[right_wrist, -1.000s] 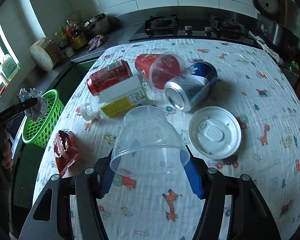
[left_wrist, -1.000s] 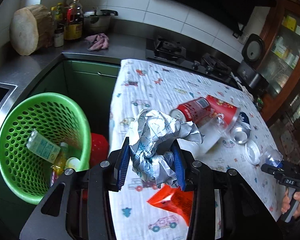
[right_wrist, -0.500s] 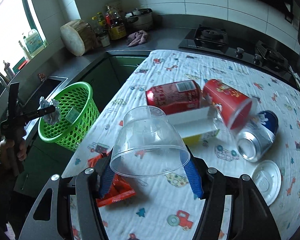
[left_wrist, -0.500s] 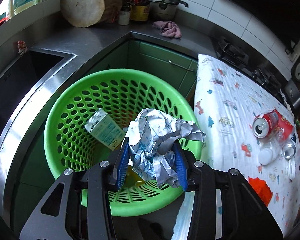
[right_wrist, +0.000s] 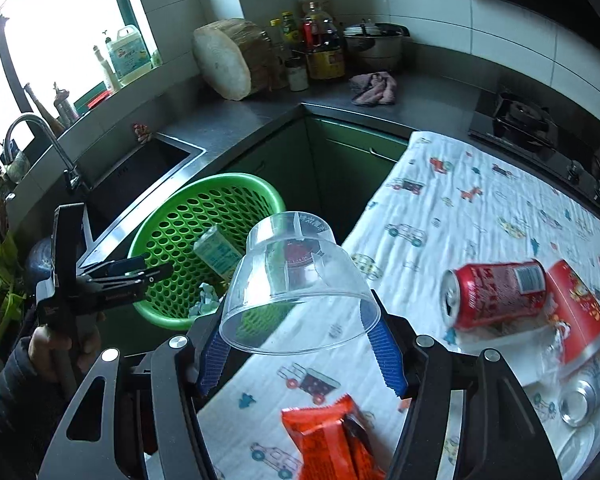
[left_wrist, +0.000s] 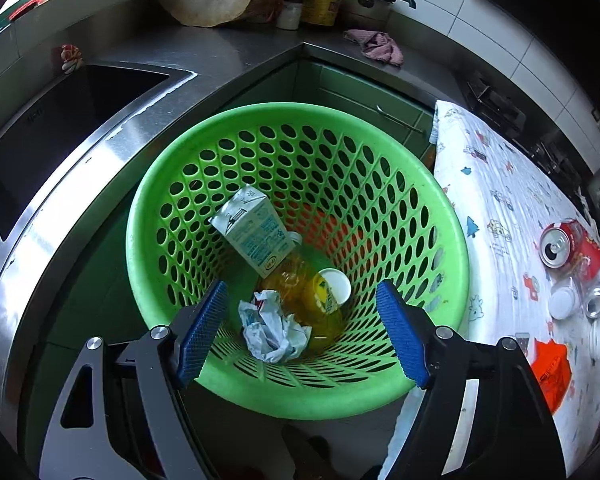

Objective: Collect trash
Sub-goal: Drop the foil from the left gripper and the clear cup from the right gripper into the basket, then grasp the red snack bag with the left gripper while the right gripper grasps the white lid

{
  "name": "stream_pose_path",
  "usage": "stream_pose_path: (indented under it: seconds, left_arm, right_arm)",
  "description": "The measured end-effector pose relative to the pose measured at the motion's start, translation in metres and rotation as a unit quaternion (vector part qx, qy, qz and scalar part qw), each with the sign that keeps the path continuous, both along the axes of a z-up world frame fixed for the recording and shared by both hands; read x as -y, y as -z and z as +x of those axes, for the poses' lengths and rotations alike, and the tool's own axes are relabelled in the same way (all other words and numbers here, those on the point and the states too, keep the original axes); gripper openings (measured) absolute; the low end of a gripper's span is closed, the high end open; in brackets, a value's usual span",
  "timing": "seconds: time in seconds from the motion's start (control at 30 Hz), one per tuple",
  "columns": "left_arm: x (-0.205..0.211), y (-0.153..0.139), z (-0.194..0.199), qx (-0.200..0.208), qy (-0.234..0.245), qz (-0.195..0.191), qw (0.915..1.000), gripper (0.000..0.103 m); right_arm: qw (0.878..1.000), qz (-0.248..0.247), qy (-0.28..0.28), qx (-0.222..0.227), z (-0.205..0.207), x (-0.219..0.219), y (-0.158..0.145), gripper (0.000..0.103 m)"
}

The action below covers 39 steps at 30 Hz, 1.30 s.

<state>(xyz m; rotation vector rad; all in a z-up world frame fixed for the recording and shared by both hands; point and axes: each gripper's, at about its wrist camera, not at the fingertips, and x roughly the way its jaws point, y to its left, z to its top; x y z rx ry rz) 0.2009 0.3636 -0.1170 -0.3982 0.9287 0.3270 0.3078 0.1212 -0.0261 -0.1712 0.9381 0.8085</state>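
Observation:
My left gripper point(left_wrist: 302, 336) is open and empty above the green basket point(left_wrist: 440, 208). The crumpled foil wrapper point(left_wrist: 274, 332) lies at the basket's bottom beside a milk carton point(left_wrist: 254, 240) and a yellow bottle point(left_wrist: 316, 300). My right gripper point(right_wrist: 300, 344) is shut on a clear plastic cup point(right_wrist: 296, 280), held upside down above the table's left edge. In the right wrist view the basket point(right_wrist: 180, 216) sits down left, with the left gripper point(right_wrist: 156, 270) over it.
On the cartoon-print tablecloth point(right_wrist: 460, 208) lie a red can point(right_wrist: 496, 294), a red paper cup point(right_wrist: 580, 304), a silver can point(right_wrist: 584, 396) and an orange wrapper point(right_wrist: 332, 436). A steel sink point(left_wrist: 60, 120) and counter flank the basket. A stove point(right_wrist: 516, 120) stands behind the table.
My left gripper opened and the foil wrapper dropped into the basket. My right gripper carried the clear cup left, toward the basket.

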Motion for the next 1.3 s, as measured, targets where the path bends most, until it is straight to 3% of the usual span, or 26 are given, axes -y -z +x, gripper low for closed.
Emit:
stream_pose_path:
  seconds: [0.3, 0.6, 0.67, 0.73, 0.77, 1.0, 1.3]
  left_arm:
    - [-0.012, -0.005, -0.030, 0.011, -0.024, 0.004, 0.9996, 0.080]
    - [-0.022, -0.013, -0.057, 0.023, -0.046, 0.006, 0.9986, 0.082]
    - [-0.023, -0.012, -0.061, 0.023, -0.050, 0.004, 0.9985, 0.083]
    - [-0.024, -0.010, -0.064, 0.021, -0.053, 0.002, 0.9984, 0.084]
    - [-0.025, -0.010, -0.066, 0.021, -0.054, 0.003, 0.9983, 0.084]
    - [-0.018, -0.011, -0.068, 0.023, -0.054, -0.001, 0.9983, 0.084]
    - [0.025, -0.023, -0.059, 0.032, -0.016, 0.005, 0.9993, 0.084]
  right_arm:
    - [0.997, -0.007, -0.075, 0.001, 0.001, -0.091, 0.010, 0.061]
    - [0.995, -0.016, -0.101, -0.012, 0.006, -0.150, 0.034, 0.061]
    - [0.994, -0.016, -0.104, -0.015, 0.007, -0.159, 0.039, 0.064]
    - [0.994, -0.011, -0.105, -0.018, 0.007, -0.164, 0.040, 0.074]
    - [0.994, -0.008, -0.105, -0.014, 0.006, -0.163, 0.039, 0.079]
    - [0.996, 0.011, -0.089, -0.004, 0.001, -0.125, 0.023, 0.084]
    - [0.999, 0.027, 0.010, -0.019, -0.003, -0.007, 0.024, 0.086]
